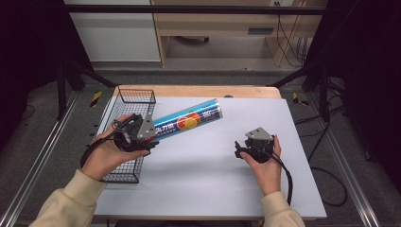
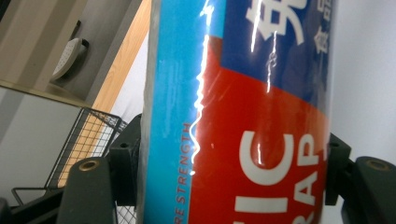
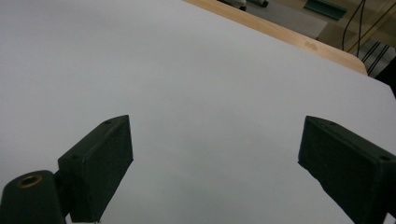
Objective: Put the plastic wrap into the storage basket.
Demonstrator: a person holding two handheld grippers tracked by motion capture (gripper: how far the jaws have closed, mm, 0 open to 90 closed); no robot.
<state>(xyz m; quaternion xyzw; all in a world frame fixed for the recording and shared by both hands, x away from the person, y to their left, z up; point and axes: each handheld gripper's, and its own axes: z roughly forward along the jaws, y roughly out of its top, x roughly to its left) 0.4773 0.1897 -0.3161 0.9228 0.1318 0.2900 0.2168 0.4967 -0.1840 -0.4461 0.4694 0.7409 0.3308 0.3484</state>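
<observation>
The surface (image 1: 208, 165) is a pale grey sheet laid over a wooden top, whose light wood edge shows along the far side at 12 o'clock. At about 9 o'clock on it stands a black wire basket (image 1: 126, 172), running along the sheet's left edge. The left gripper (image 1: 150, 140), held over the basket's right rim, is clamped on the near end of a long blue plastic-wrap tube (image 1: 189, 120) with a red and orange patch at its middle; the tube points from the gripper toward 2 o'clock, its far end lying over the middle of the sheet. In the left gripper view the tube (image 2: 233, 116) stands between the two black jaws, touching both, with white lettering on red and blue panels, and the basket (image 2: 88, 140) sits behind at the left. The right gripper (image 1: 242, 149) is at about 4 o'clock, well apart from the tube, its jaws spread wide with nothing between them; the right gripper view looks across bare grey sheet to the wood edge (image 3: 299, 39).

Around the surface the floor is grey, with metal rails (image 1: 38, 161) on both sides, dark stands, and loose black cables (image 1: 326, 184) at the right. Beyond, at 12 o'clock, stands light wooden furniture (image 1: 213, 23).
</observation>
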